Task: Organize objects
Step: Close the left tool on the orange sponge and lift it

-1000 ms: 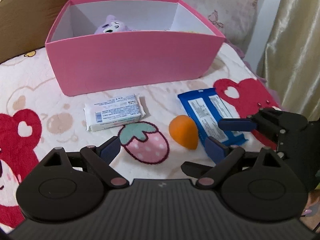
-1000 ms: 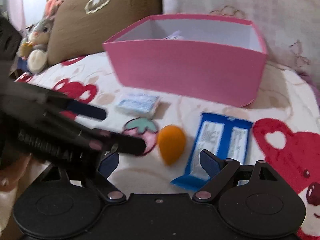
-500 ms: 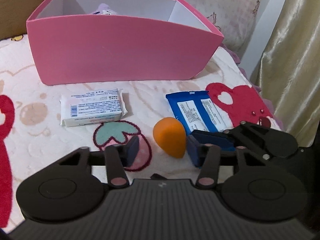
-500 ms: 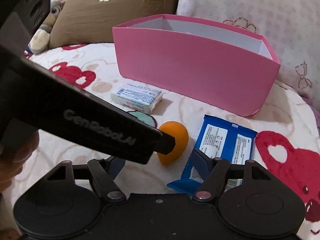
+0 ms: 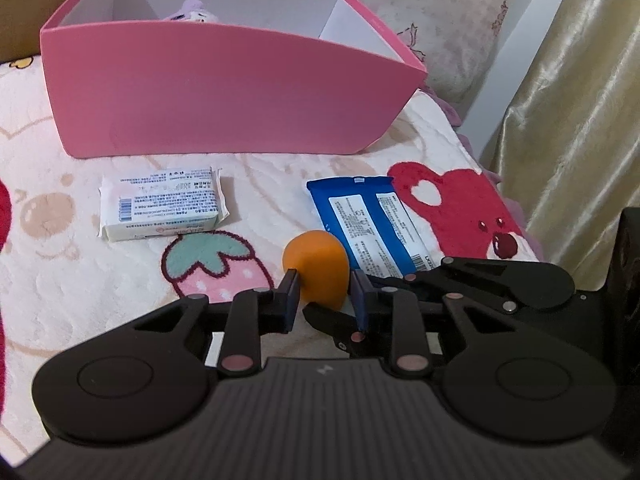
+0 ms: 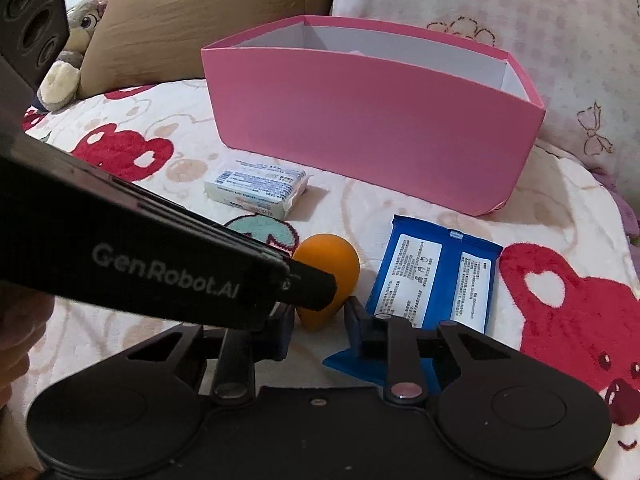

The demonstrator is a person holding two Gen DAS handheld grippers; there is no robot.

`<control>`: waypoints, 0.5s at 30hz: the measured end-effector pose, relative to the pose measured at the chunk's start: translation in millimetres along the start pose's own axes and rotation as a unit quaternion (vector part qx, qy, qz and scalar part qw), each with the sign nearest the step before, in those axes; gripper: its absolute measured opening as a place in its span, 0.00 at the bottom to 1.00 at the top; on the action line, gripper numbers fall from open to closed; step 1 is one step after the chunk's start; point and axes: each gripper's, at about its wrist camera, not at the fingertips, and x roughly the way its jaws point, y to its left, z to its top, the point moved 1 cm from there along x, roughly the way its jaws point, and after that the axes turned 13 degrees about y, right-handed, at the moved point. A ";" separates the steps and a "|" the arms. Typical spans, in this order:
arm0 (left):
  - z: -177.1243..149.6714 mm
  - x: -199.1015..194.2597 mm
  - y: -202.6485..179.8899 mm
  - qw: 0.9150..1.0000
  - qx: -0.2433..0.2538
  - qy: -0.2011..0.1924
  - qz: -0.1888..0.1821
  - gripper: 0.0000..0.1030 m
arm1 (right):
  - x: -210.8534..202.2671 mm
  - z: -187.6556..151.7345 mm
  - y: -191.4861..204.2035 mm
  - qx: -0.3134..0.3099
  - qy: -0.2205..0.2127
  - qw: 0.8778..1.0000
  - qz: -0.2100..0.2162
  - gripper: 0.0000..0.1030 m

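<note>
While both claws crowd one orange sponge point(image 5: 318, 269) on the bed blanket point(image 5: 72, 292), nothing is lifted.
Left claw point(image 5: 325, 297) pinches the sponge's narrow end; right claw point(image 6: 318, 322) is narrowed around that same end, contact unclear; blue packet point(image 6: 432, 276) lies just beside; white packet point(image 5: 162, 208) nearer the pink box point(image 5: 224, 92).
</note>
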 end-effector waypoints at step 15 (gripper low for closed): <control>0.4 -10.1 11.1 1.000 -0.013 0.005 0.008 0.37 | -5.7 1.4 10.9 -0.022 -0.010 1.000 0.005 0.30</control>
